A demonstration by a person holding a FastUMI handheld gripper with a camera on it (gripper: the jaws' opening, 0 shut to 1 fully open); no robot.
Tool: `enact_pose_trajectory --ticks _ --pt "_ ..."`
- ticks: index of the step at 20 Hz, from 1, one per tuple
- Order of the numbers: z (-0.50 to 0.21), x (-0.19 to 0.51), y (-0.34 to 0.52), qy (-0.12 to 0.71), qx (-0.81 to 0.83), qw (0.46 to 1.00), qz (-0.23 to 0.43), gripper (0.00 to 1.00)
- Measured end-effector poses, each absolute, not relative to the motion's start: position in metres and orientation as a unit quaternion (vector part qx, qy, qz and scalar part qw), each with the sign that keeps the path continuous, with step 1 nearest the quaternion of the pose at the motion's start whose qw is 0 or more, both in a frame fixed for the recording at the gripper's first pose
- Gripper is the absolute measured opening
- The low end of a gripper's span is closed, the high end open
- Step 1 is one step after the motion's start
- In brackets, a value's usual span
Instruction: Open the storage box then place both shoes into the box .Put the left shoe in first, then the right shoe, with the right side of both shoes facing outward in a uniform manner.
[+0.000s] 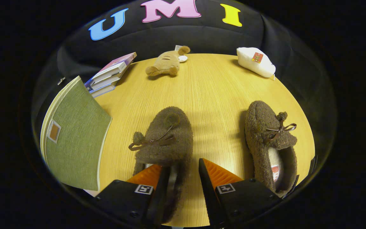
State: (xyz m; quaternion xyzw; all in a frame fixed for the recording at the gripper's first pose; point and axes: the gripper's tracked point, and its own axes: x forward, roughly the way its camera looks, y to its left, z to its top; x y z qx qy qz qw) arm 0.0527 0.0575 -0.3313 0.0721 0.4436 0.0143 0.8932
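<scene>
Two brown fuzzy shoes with bow laces lie on the round wooden table (pixel 214 89), toes pointing away. My gripper (pixel 181 163) is at the heel end of the left shoe (pixel 167 136). One finger sits inside the shoe's opening and the other outside, with its right side wall pinched between them. The shoe still rests on the table. The right shoe (pixel 267 136) lies apart, beyond the right finger, its pale lining showing. Left of the fingers stands the green fabric storage box (pixel 75 136), with a green panel bearing a small tan tab tilted toward me. Its inside is hidden.
A stack of books (pixel 111 74) lies behind the box. At the table's far edge a tan plush toy (pixel 165 63) lies in the middle. A white pouch (pixel 256 62) is at the far right. Bare wood stretches between the shoes and these items.
</scene>
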Motion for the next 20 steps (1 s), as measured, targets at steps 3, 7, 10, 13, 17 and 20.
enact_pose_trajectory --ticks 3,7,10,13,17,20 --pt "-0.334 0.054 0.059 0.452 0.075 0.889 -0.001 0.28" --pt "-0.334 0.057 0.054 0.453 0.086 0.887 -0.026 0.09" --pt "-0.333 0.057 0.054 0.449 0.091 0.889 -0.026 0.05" --pt "-0.319 0.056 0.056 0.444 0.117 0.888 -0.032 0.05" --pt "-0.280 0.053 0.067 0.423 0.137 0.895 -0.021 0.05" --pt "-0.235 0.047 0.077 0.407 0.171 0.897 -0.012 0.05"
